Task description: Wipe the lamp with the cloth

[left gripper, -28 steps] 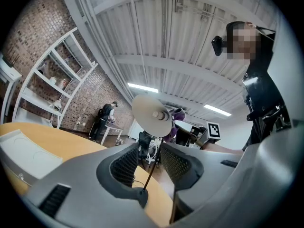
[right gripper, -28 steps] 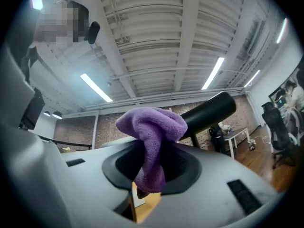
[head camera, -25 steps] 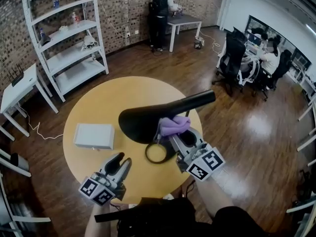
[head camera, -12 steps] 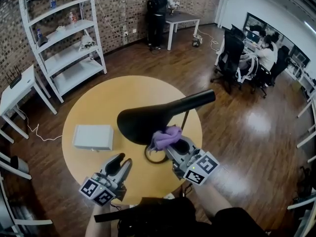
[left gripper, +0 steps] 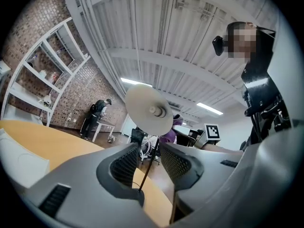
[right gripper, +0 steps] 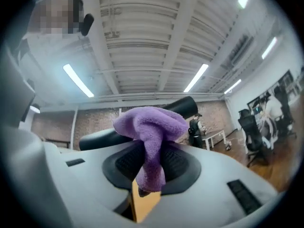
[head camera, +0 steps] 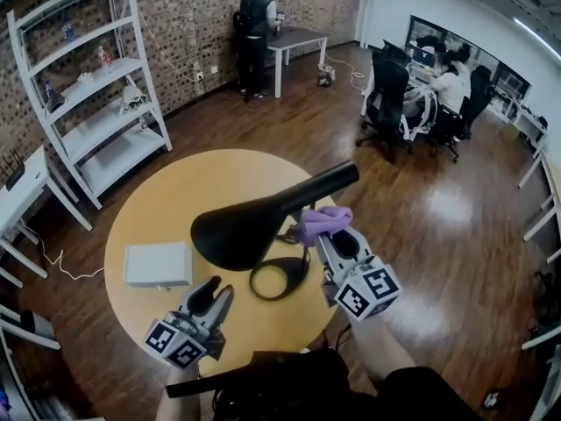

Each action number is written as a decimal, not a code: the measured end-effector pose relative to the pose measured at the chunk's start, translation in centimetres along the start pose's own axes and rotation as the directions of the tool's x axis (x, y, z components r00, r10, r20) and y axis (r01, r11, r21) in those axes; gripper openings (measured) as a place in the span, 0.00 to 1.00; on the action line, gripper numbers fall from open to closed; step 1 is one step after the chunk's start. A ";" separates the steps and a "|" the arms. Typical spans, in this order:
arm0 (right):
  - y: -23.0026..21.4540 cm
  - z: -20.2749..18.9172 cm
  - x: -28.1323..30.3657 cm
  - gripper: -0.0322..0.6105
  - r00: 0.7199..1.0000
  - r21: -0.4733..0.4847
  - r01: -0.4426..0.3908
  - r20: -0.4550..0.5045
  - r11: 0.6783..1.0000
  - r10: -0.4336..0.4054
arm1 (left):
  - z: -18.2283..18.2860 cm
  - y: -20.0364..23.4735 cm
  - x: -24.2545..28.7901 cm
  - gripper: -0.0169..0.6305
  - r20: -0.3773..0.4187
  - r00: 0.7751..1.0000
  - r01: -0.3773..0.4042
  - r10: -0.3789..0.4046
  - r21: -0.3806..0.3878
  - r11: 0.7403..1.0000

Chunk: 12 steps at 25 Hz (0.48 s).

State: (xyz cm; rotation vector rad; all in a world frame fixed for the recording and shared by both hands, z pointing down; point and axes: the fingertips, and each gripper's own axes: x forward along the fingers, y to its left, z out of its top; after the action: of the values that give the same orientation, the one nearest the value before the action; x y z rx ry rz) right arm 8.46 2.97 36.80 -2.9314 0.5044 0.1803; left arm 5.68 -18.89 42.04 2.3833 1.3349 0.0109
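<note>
The black lamp stands on the round yellow table (head camera: 166, 209), its wide shade (head camera: 235, 231) low over the top and its arm (head camera: 329, 182) rising to the right. Its ring base (head camera: 279, 277) lies under the shade. My right gripper (head camera: 326, 233) is shut on a purple cloth (head camera: 320, 221), which rests against the arm just right of the shade. From the right gripper view the cloth (right gripper: 152, 127) bunches between the jaws before the lamp (right gripper: 183, 105). My left gripper (head camera: 213, 288) hovers near the table's front edge, open and empty, looking up at the shade's pale underside (left gripper: 148, 110).
A white box (head camera: 158, 264) lies on the table left of the lamp. Beyond the table stand white shelves (head camera: 96, 103), a small white desk (head camera: 17, 191), a person at a far table (head camera: 254, 29) and people on office chairs (head camera: 421, 95).
My right gripper slid the cloth left toward the shade's lower edge, then back right along the lamp's arm. The left gripper has barely shifted.
</note>
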 end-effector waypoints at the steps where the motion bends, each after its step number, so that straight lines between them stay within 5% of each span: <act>1: 0.1 0.3 0.3 0.20 1.000 -0.062 0.018 -0.010 0.998 -0.018 | 0.1 0.0 0.2 0.23 0.000 1.000 0.004 -0.004 -0.001 1.000; 3: 1.0 0.7 1.2 0.20 1.000 -0.132 0.015 -0.021 0.991 -0.018 | 0.7 -0.3 0.6 0.23 0.024 1.000 0.019 -0.019 -0.011 1.000; 8: 2.1 -0.4 3.1 0.20 0.999 0.023 -0.027 -0.022 0.999 0.027 | 0.7 -0.3 0.3 0.23 0.013 1.000 0.018 -0.018 -0.015 1.000; 12: 2.4 -1.5 4.0 0.20 0.998 0.058 -0.042 -0.040 0.997 0.044 | 1.3 -0.5 0.0 0.23 0.041 0.999 0.026 -0.025 -0.042 0.999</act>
State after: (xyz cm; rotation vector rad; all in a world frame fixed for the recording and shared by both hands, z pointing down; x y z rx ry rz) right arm 11.53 -0.79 37.33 -2.8760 0.5695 0.1090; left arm 5.53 -19.15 40.69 2.3189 1.3329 -0.0165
